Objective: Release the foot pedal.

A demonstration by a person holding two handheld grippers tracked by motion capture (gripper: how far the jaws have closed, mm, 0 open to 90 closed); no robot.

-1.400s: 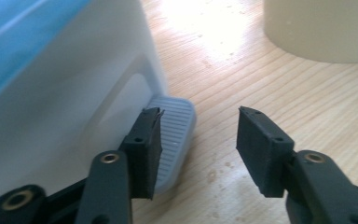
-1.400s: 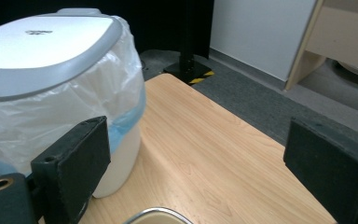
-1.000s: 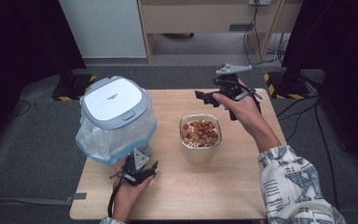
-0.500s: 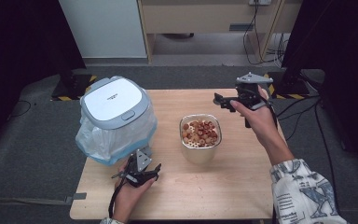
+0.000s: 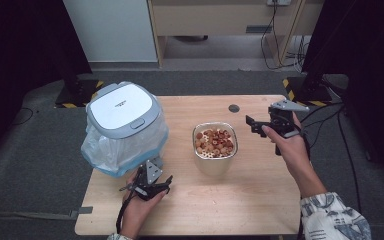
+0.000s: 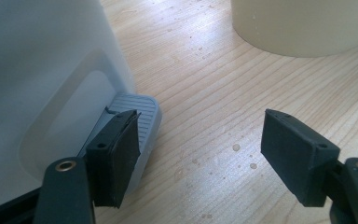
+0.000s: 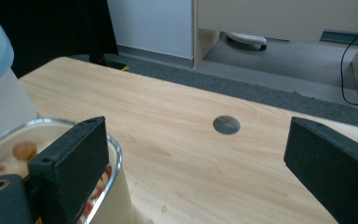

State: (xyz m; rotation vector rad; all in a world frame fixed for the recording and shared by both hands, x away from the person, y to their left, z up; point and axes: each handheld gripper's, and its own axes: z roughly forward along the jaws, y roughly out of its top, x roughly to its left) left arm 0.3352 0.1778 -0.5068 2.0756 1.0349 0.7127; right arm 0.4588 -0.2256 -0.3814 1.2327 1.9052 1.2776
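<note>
A pedal bin (image 5: pixel 122 117) with a white lid and a blue liner bag stands at the table's left. A cream container (image 5: pixel 215 147) of reddish and pale food pieces sits mid-table. My left gripper (image 5: pixel 150 181) rests low at the bin's base. In the left gripper view it (image 6: pixel 200 158) is open and its jaws have just been opening. Only bare wood lies between them, and the left jaw stands beside the bin's grey pedal (image 6: pixel 142 114). My right gripper (image 5: pixel 254 125) hovers right of the container. In the right gripper view it (image 7: pixel 196 168) is open and holds nothing, with the container's rim (image 7: pixel 114 149) by its left jaw.
The wooden table (image 5: pixel 260 200) has a round cable hole (image 5: pixel 234 108) behind the container, also ahead of the right jaws as the hole (image 7: pixel 226 124). Cables and black stands sit on the floor at the back right. Bare wood lies in front of the container.
My right hand and gripper have moved right and down, from behind the container to its right side. The left hand has stayed at the bin's base.
</note>
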